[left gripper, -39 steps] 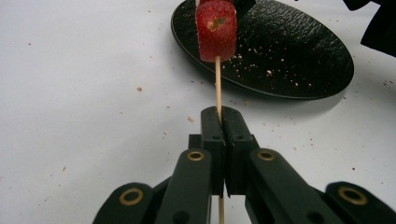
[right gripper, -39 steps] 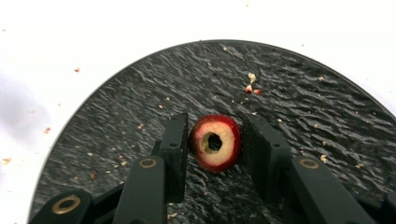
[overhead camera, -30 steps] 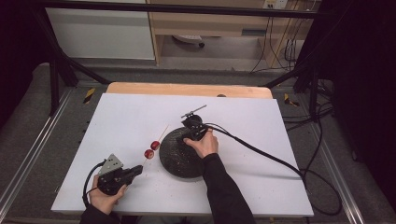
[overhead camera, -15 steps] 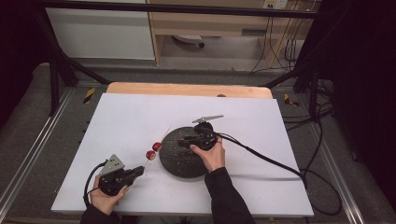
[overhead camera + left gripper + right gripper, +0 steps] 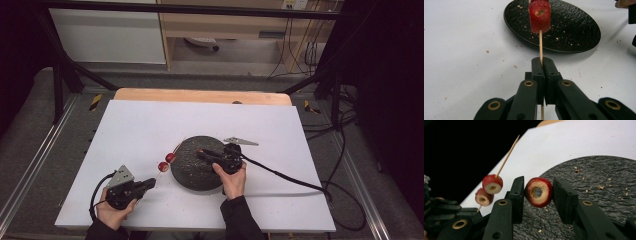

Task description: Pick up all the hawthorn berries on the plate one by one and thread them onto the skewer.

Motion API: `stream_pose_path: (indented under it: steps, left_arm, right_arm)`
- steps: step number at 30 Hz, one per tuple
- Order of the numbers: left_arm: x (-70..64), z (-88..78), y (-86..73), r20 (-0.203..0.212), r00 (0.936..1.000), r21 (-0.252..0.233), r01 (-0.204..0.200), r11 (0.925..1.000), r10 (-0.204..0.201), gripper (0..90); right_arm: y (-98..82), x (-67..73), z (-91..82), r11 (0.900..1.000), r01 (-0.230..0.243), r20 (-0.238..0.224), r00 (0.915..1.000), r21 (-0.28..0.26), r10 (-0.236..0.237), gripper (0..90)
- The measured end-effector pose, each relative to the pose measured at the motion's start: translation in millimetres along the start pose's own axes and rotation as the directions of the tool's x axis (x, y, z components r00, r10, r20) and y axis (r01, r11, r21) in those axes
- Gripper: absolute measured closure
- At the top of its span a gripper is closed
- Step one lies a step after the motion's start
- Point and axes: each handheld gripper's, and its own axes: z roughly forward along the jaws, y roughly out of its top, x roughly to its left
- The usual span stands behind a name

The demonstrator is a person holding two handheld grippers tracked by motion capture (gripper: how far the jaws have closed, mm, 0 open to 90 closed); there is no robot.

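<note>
- High view: the left gripper [image 5: 145, 183] sits at the near left of the white desk [image 5: 140, 125], held in the person's left hand [image 5: 114, 212]. Its jaws are closed on the near end of a thin wooden skewer [image 5: 176, 148].
- The skewer slants up and away to the right, with two red fruit pieces [image 5: 166, 162] threaded on it just left of the black plate [image 5: 192, 172].
- The right gripper [image 5: 206, 155] lies over the plate, pointing left, with the right hand [image 5: 233, 179] behind it on the plate's right side. A cable [image 5: 285, 176] trails from it to the right across the desk.
- Left gripper view: the two black jaws meet with the skewer [image 5: 540, 45] pinched between them. The stick runs straight ahead to a red fruit piece [image 5: 539, 16] over the near rim of the black plate [image 5: 574, 27]. Crumbs dot the plate and the desk [image 5: 461, 37].
- Right gripper view: the jaws clamp a cored red fruit ring [image 5: 538, 192] from both sides, its hole facing the camera, above the textured black plate [image 5: 599, 177].
- To the left of the ring, the skewer [image 5: 507, 156] carries the two threaded fruit pieces [image 5: 488, 190], pale cut faces showing, with the pointed tip reaching up and away. The ring is just beside those pieces but apart from them.
</note>
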Motion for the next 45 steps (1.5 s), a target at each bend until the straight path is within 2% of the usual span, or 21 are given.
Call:
stream_pose_path:
  steps: [4,6,11,15,21,22,25,28,36,40,45]
  left_arm:
    - [-1.8,1.0,1.2,0.009,0.9999,0.002,-0.013,0.9999,0.013,88.6]
    - [-3.1,1.7,2.1,0.014,0.9996,0.004,-0.023,0.9997,0.023,88.6]
    - [-6.1,4.4,5.0,0.032,0.9987,0.009,-0.039,0.9992,0.039,88.6]
    - [-9.0,8.2,8.3,0.049,0.9977,0.016,-0.046,0.9988,0.046,88.6]
    - [-13.3,13.6,12.2,0.072,0.9956,0.021,-0.062,0.9978,0.061,88.5]
    - [-14.0,14.3,12.6,0.074,0.9954,0.019,-0.063,0.9978,0.061,88.5]
    - [-16.7,17.0,14.3,0.09,0.9944,0.009,-0.057,0.9983,0.056,88.6]
    - [-19.4,19.5,15.1,0.103,0.9936,0.003,-0.048,0.9988,0.048,88.6]
    - [-29.3,26.5,15.9,0.134,0.9904,-0.003,-0.034,0.9994,0.034,88.5]
    - [-34.0,29.5,16.2,0.147,0.9887,-0.007,-0.03,0.9995,0.031,88.6]
    - [-36.9,32.8,17.0,0.161,0.9869,-0.02,-0.001,0.9998,0.004,88.6]
  right_arm:
    - [-5.1,-2.7,-5.6,0.996,-0.039,-0.008,0.9992,-0.077,0.039,63.1]
    - [-6.5,-4.9,-8.7,0.992,-0.045,-0.012,0.999,-0.118,0.044,63.1]
    - [-6.5,-8.4,-16.7,0.981,-0.072,-0.02,0.9973,-0.179,0.07,63.1]
    - [-6.9,-10.7,-23.1,0.974,-0.068,-0.014,0.9977,-0.217,0.066,63.1]
    - [-9.7,-16.4,-33.4,0.95,-0.086,-0.007,0.9961,-0.299,0.088,63.2]
    - [-9.8,-17.2,-34.8,0.942,-0.092,-0.009,0.9955,-0.324,0.094,63.2]
    - [-8.4,-17.2,-37.0,0.927,-0.097,-0.01,0.9949,-0.362,0.101,63.2]
    - [-6.0,-16.6,-36.9,0.908,-0.112,-0.024,0.9934,-0.404,0.112,63.3]
    - [-2.4,-19.0,-34.2,0.879,-0.127,-0.034,0.9915,-0.46,0.126,63.3]
    - [0.3,-20.5,-32.4,0.867,-0.149,-0.055,0.9886,-0.476,0.14,63.3]
    - [1.6,-21.2,-31.1,0.846,-0.157,-0.074,0.9876,-0.509,0.138,63.3]
